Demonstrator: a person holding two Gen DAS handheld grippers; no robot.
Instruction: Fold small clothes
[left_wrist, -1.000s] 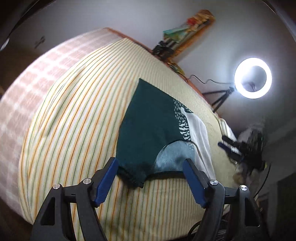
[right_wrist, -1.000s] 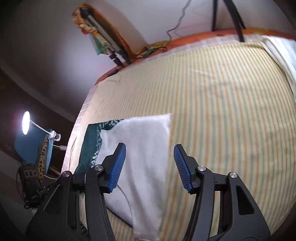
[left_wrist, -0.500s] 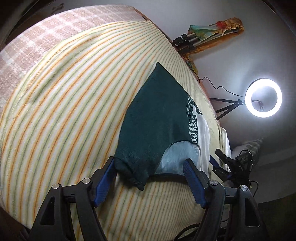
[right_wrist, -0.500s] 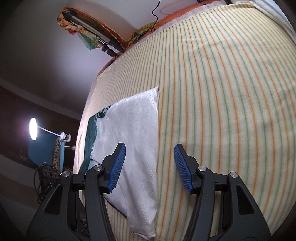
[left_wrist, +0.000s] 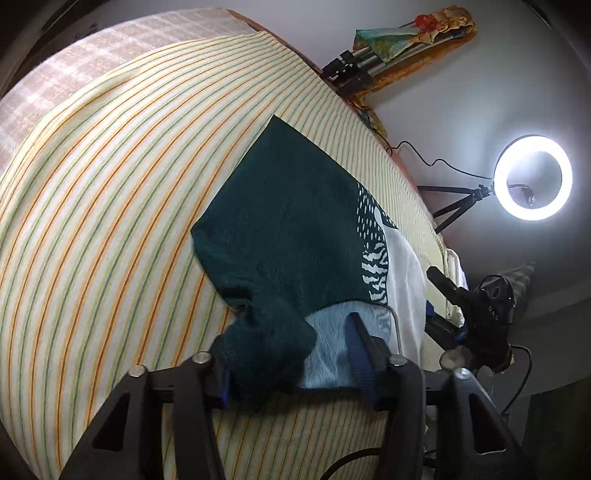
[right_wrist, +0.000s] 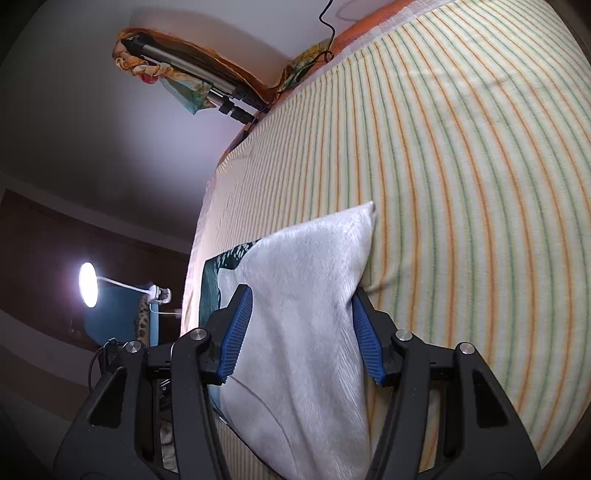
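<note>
Striped bed (left_wrist: 110, 206) carries a green-white garment (left_wrist: 295, 221); left tongs (left_wrist: 291, 354) grip its green corner, right tongs (right_wrist: 301, 332) gape astride its white end

Both wrist cameras sit low and close over the bed (left_wrist: 110, 221), facing its far edge; both catch the same garment (left_wrist: 295, 221).

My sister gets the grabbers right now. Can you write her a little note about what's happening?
Left tool: jaws around the shirt's dark green end, cloth bunched between them; grip not confirmed.
Right tool: open, jaws either side of the shirt's white end.
The shirt lies spread on the striped bed.
Done: both tools are at the near edge.
Left: pinch both ends, lift, fold away from you, flatten.
</note>
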